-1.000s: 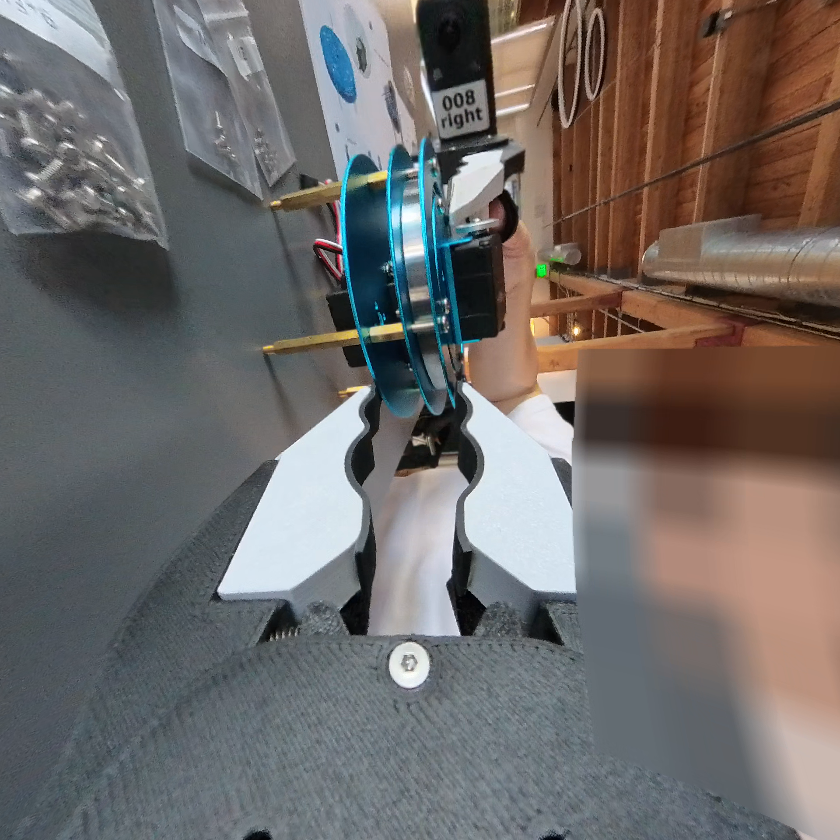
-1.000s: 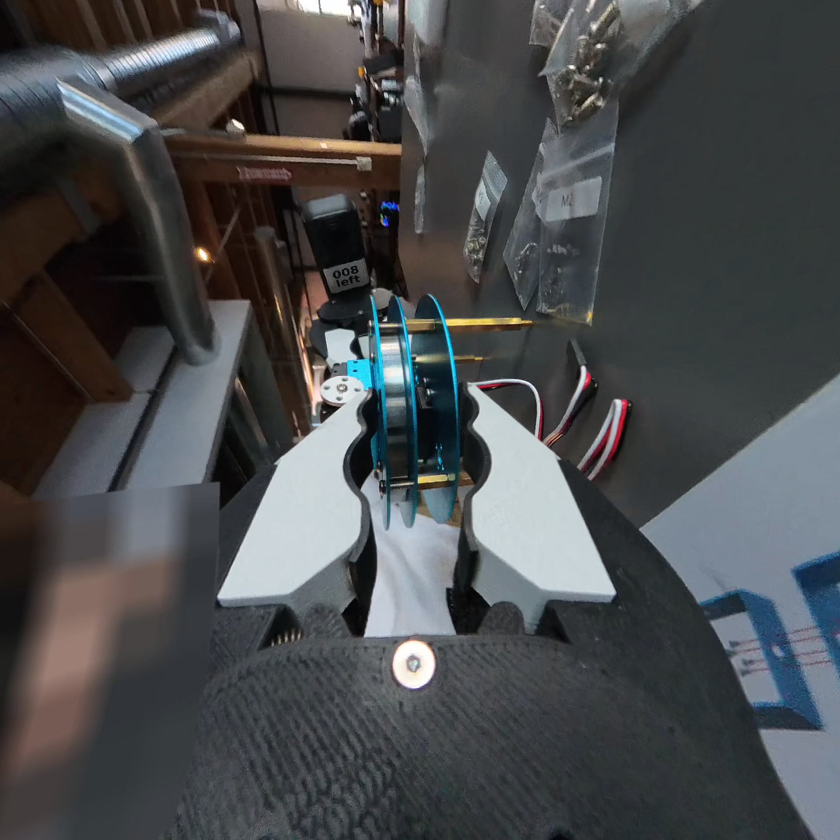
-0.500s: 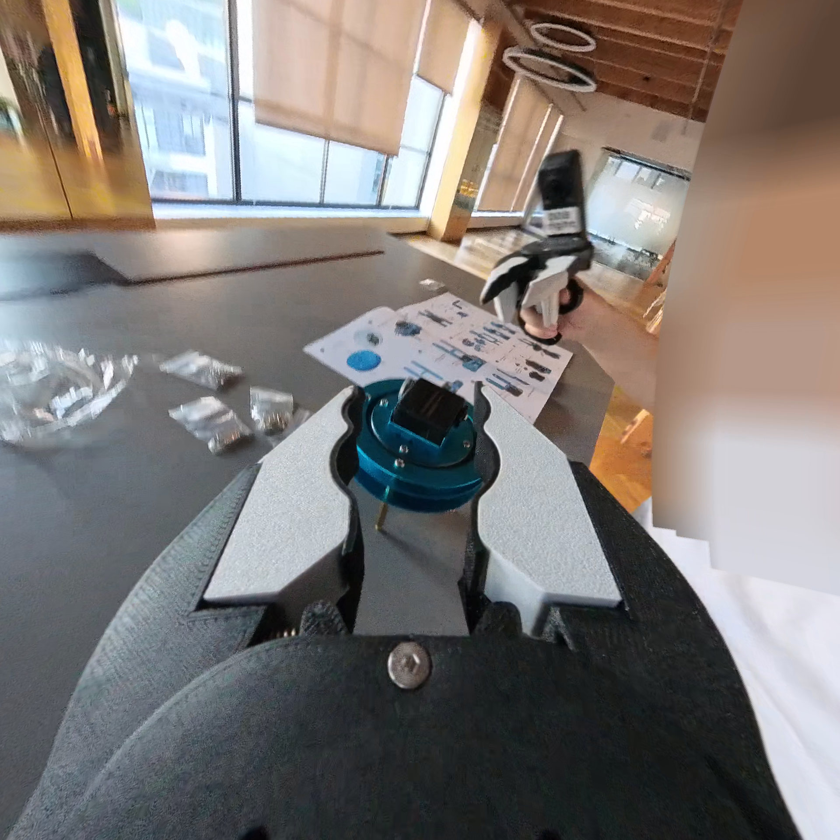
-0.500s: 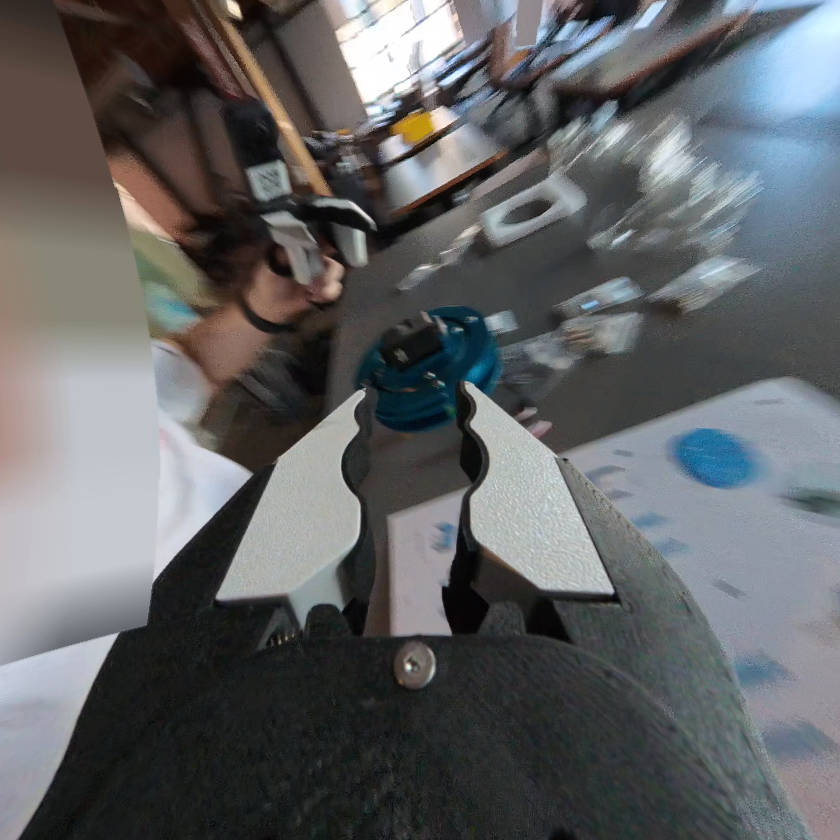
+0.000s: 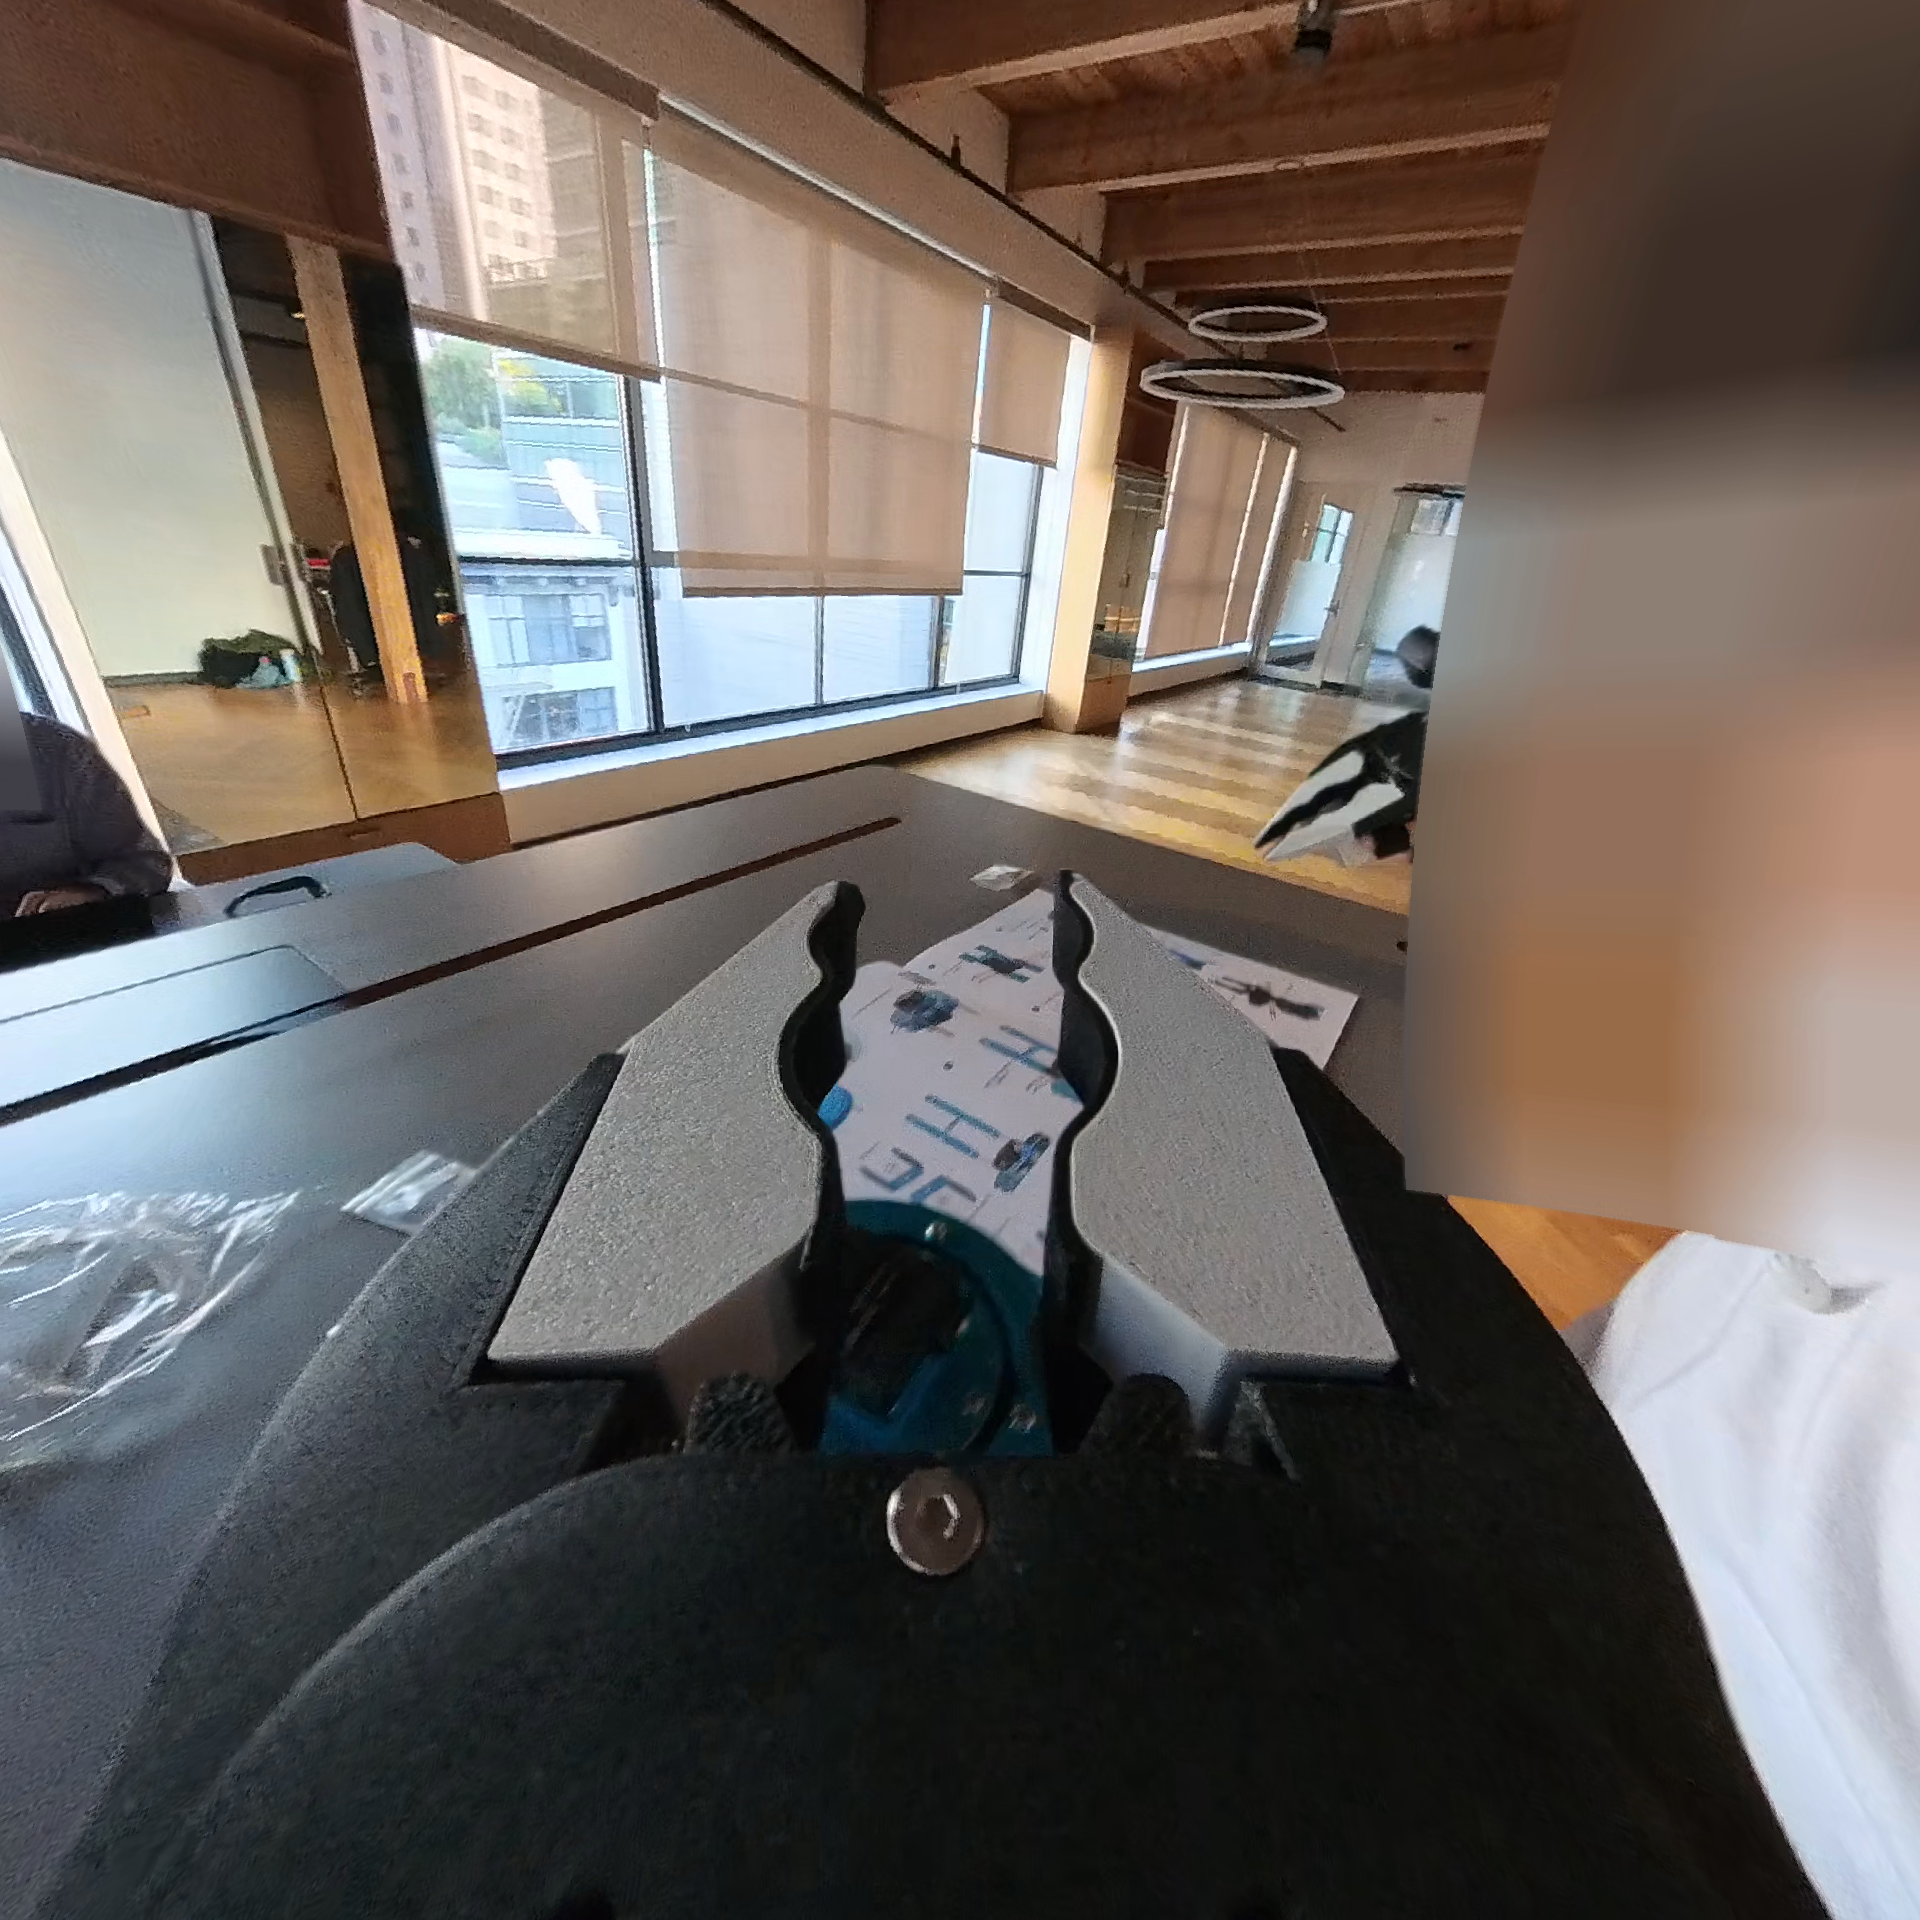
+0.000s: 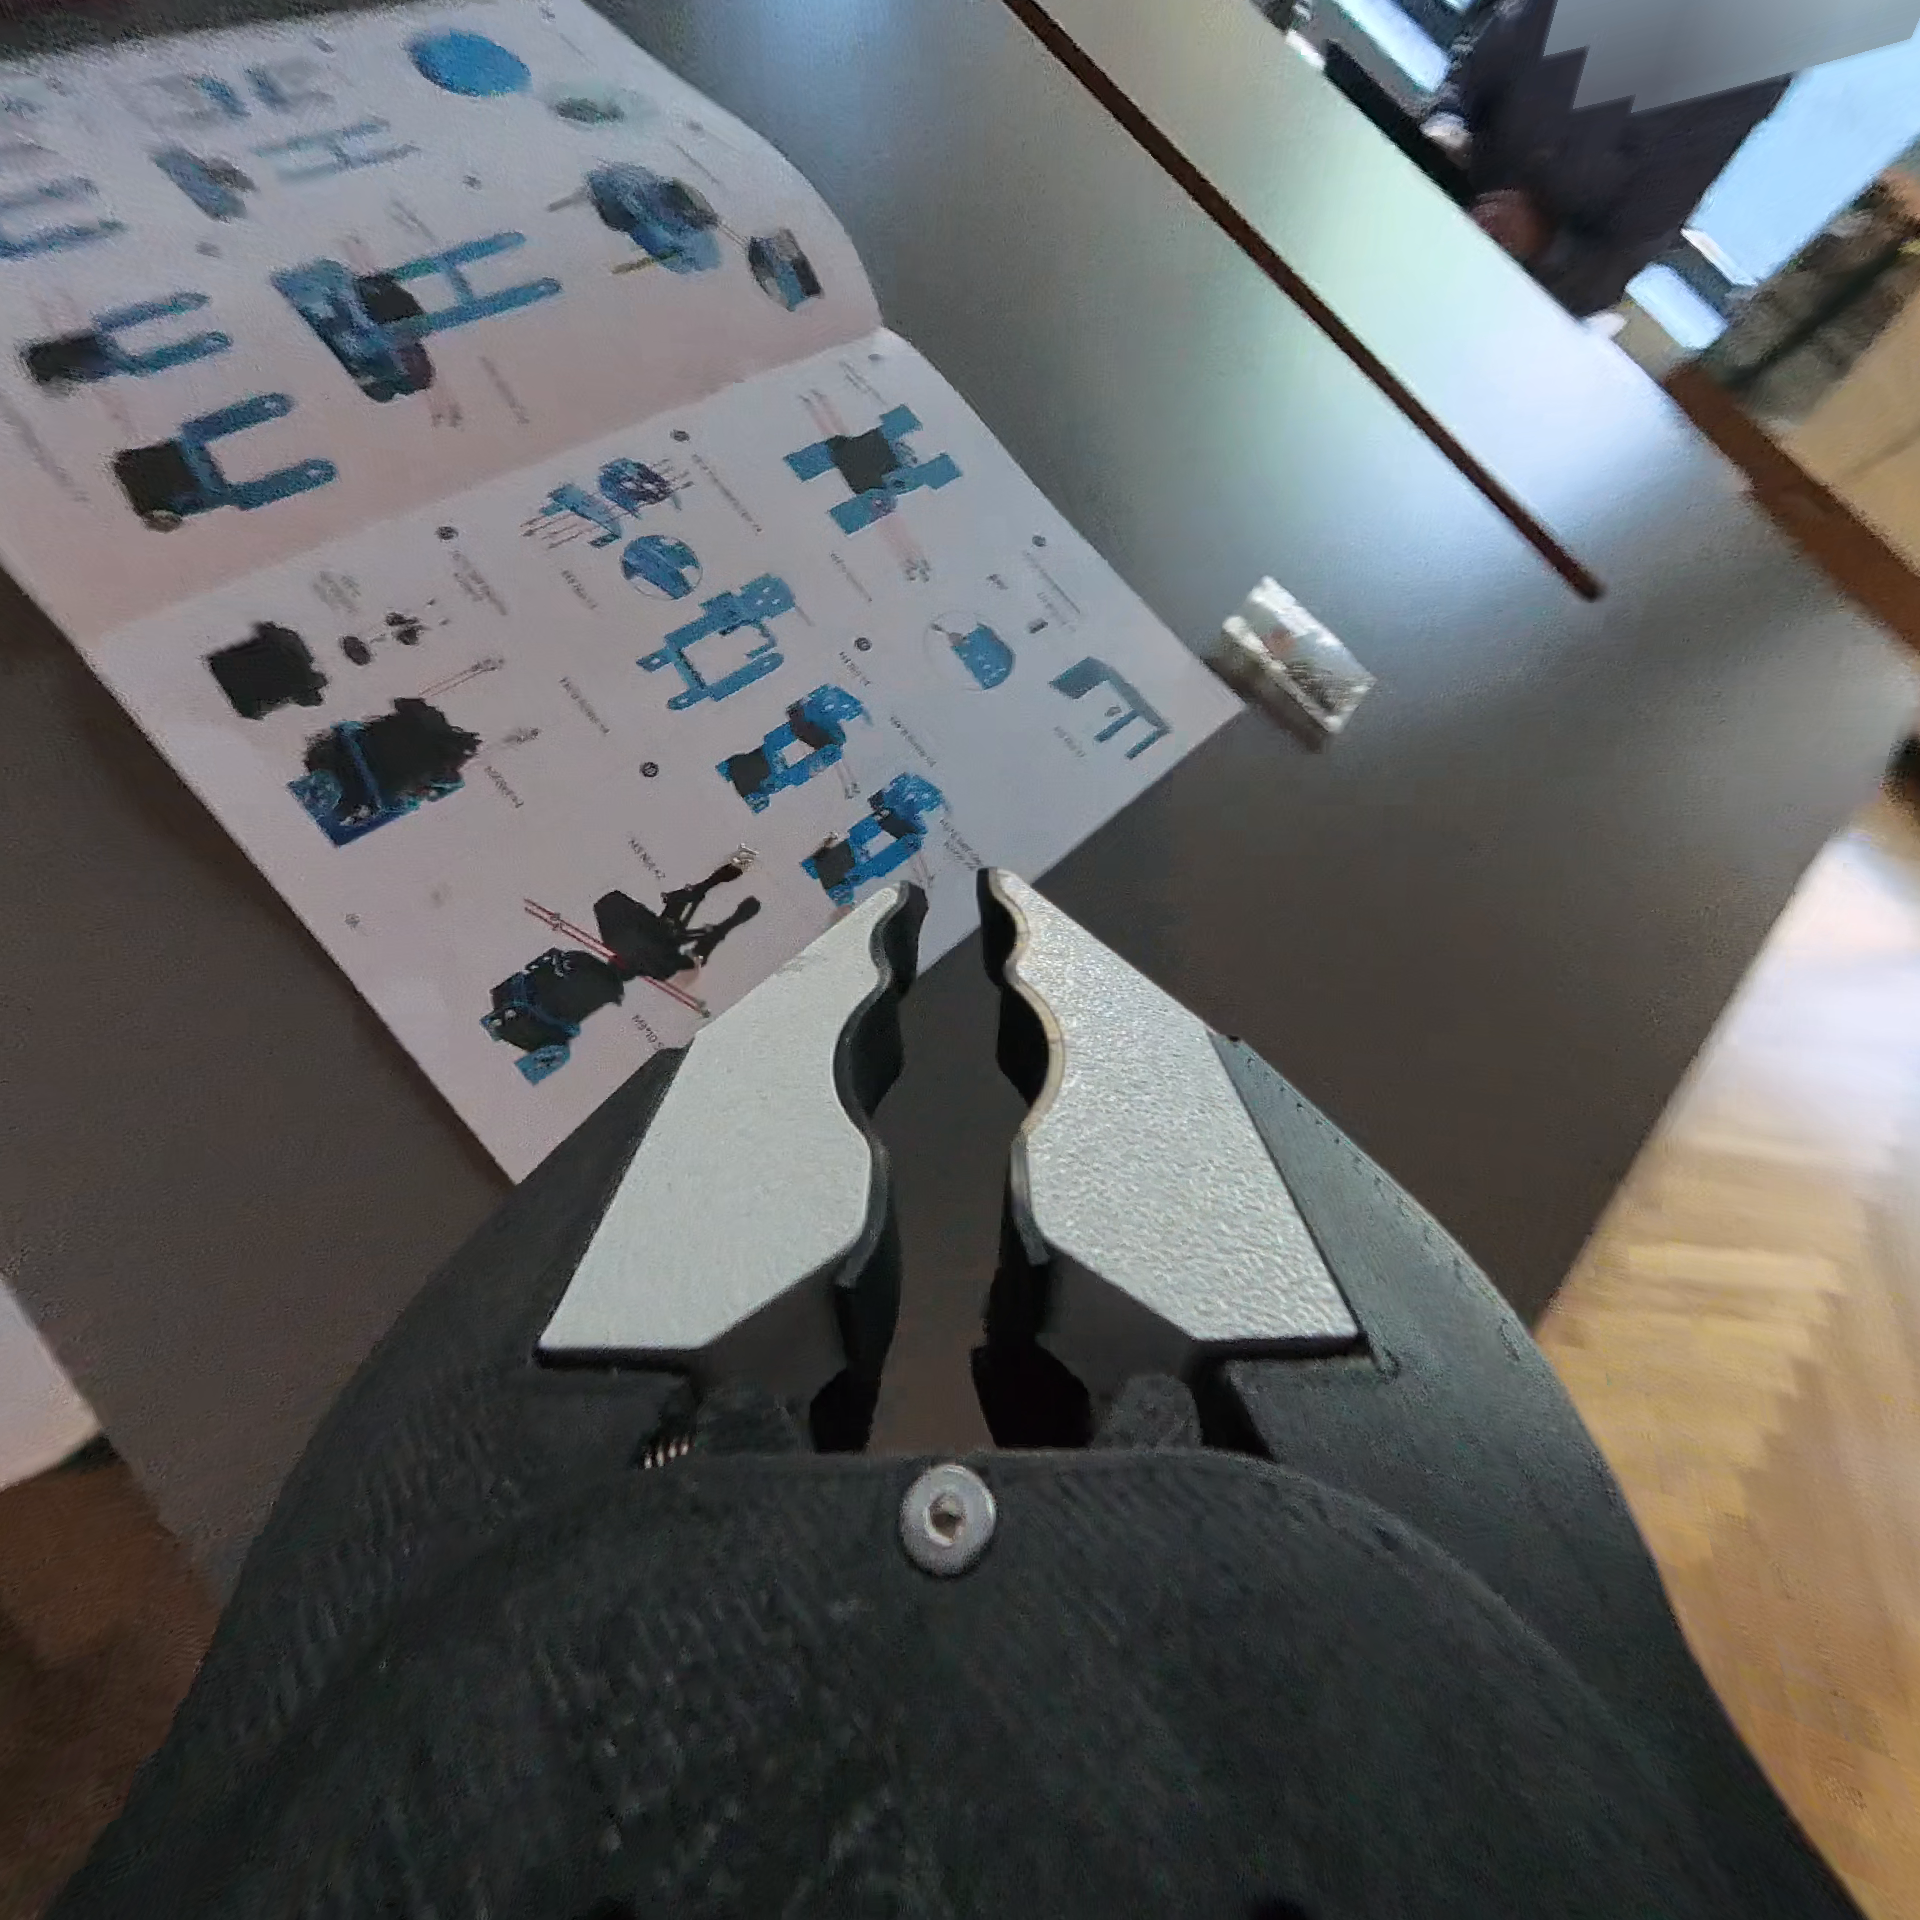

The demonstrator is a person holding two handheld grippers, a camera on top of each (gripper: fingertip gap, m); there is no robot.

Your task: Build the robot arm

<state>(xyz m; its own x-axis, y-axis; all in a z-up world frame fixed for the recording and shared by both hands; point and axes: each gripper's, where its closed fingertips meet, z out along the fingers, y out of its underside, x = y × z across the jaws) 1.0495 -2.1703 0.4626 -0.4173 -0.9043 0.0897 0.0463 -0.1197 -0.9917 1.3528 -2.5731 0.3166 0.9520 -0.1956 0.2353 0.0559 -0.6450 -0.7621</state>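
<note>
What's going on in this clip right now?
A person holds a two-finger tool in each hand over a dark table. The left tool is open, holding nothing; a blue round assembly shows below, between its fingers. The right tool is open and empty, near the edge of a printed instruction sheet. Small clear bags lie to the left.

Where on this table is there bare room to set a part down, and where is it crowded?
Bare: the dark table between the instruction sheet and the table's edge by the wooden floor, this side of the small parts bag. Crowded: around the clear plastic bags and the blue disc assembly.
</note>
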